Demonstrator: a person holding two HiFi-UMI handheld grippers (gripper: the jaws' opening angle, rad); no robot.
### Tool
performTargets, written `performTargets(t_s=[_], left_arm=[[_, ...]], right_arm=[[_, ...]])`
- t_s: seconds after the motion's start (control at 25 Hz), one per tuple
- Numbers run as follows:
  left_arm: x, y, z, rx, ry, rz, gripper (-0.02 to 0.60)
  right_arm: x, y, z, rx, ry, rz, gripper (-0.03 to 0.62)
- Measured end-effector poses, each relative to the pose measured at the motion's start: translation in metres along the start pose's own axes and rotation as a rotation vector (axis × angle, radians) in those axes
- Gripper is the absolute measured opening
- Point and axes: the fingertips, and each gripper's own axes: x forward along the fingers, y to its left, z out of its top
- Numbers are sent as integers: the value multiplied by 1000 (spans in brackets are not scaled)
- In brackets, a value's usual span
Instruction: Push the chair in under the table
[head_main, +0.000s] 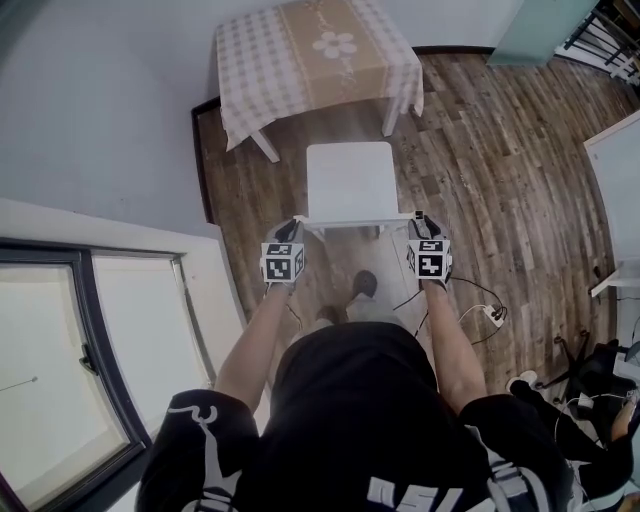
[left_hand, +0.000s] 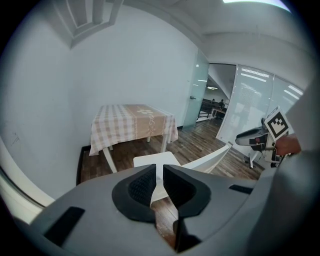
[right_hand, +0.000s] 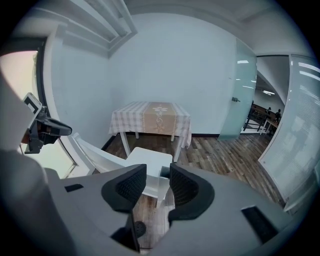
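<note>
A white chair (head_main: 350, 180) stands on the wood floor just short of a table (head_main: 320, 50) covered with a checked cloth. Its backrest rail (head_main: 355, 222) faces me. My left gripper (head_main: 294, 226) is at the rail's left end, its jaws almost together with only a slit between them (left_hand: 160, 170); the white chair (left_hand: 210, 157) shows beyond. My right gripper (head_main: 420, 220) is at the rail's right end. In the right gripper view it (right_hand: 158, 172) stands open, the chair's white corner (right_hand: 150, 157) showing in the gap and the pads not pressing it. The table (right_hand: 152, 117) lies straight ahead.
A wall and a large window (head_main: 60, 360) run along the left. A cable and power strip (head_main: 490, 312) lie on the floor at the right, near another white table (head_main: 615, 170). My foot (head_main: 365, 283) stands behind the chair. A glass door (right_hand: 242, 95) is at the far right.
</note>
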Motion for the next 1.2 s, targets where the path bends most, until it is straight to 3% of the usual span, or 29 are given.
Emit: performTargets(t_s=[0.16, 0.36, 0.72, 0.84, 1.08, 1.2], left_arm=[[7, 9, -11, 15, 30, 32, 111], [11, 10, -16, 11, 35, 34, 139], [16, 1, -15, -21, 36, 21, 176], [24, 2, -18, -23, 57, 38, 179], [32, 8, -30, 14, 125, 56, 199], [35, 8, -29, -27, 110, 50, 201]], right_arm=[[11, -4, -9, 8, 32, -7, 167], [25, -9, -23, 34, 81, -2, 186], [38, -10, -25, 37, 91, 49, 188], [40, -7, -26, 24, 103, 74, 152], [39, -2, -25, 44, 65, 110, 152], [41, -4, -24, 43, 50, 132, 153]])
